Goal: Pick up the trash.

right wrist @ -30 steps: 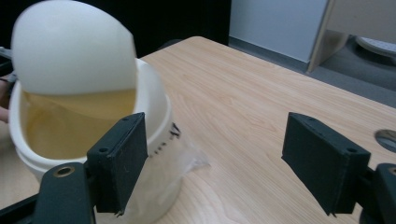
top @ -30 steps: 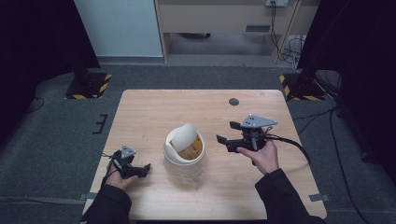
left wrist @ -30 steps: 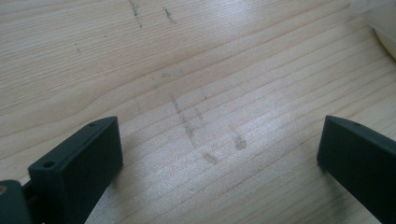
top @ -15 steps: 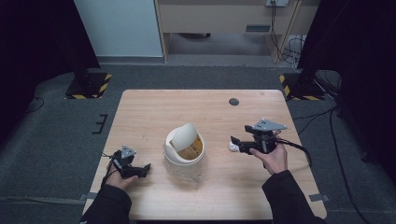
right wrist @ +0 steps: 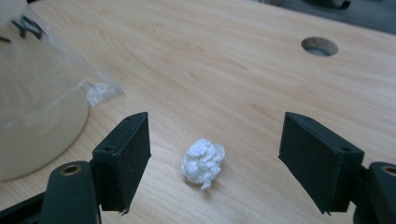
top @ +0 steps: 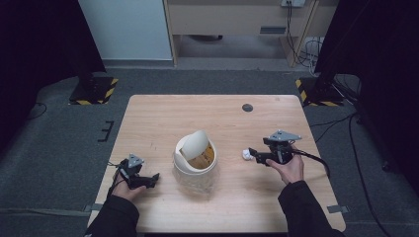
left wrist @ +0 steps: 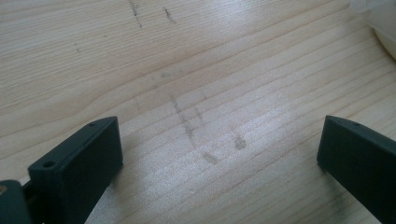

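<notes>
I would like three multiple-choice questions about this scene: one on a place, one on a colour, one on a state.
1. Where does the paper ball lie?
A. inside the bin
B. on the table between the right gripper's jaws
C. on the floor

2. What colour is the paper ball?
A. white
B. red
C. black

3. How are the jaws of the left gripper?
A. shut on the ball
B. shut on nothing
C. open over bare wood

Answers:
1 B: the right gripper has one jaw at each side of the ball, on the table.
2 A: it is plainly white on the wood.
3 C: a wide gap shows between the jaws, with nothing in it.
</notes>
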The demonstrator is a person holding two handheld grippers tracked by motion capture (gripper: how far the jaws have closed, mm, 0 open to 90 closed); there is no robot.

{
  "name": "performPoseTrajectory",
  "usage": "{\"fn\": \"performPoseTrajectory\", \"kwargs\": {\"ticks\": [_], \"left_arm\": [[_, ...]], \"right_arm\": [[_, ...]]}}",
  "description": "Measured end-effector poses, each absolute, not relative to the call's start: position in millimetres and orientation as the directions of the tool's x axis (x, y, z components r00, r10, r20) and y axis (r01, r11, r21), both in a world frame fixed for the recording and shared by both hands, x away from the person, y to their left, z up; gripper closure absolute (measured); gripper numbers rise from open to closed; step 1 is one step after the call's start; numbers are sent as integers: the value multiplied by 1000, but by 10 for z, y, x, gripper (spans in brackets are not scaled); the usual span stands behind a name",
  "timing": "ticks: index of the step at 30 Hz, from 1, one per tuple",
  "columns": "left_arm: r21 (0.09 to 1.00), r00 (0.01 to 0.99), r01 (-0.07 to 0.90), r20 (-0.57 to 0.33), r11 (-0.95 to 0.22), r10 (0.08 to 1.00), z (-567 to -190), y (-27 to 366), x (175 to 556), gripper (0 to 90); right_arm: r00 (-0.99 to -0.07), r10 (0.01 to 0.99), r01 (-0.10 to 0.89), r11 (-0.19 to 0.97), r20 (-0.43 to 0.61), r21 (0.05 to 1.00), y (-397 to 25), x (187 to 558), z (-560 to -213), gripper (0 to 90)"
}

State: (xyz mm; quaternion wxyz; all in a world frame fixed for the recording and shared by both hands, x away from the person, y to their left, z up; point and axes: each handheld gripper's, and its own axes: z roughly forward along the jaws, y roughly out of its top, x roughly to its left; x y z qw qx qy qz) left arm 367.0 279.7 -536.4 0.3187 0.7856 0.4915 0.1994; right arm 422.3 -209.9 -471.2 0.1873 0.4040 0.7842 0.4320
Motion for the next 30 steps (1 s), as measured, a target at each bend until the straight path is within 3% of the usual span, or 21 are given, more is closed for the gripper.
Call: {"fn": "performPoseTrajectory", "kwargs": {"ticks": [12, 30], "left_arm": [[697, 437, 645, 0, -314, 899, -5364, 2797, 3671, 0], [697, 437, 645, 0, -314, 899, -5364, 2797, 3671, 0]], "right_arm": [[-628, 778, 505, 400, 7, 765, -1979, 4379, -5037, 299], [-669, 744, 530, 474, 3, 703, -1858, 4493, -5219, 374]]}}
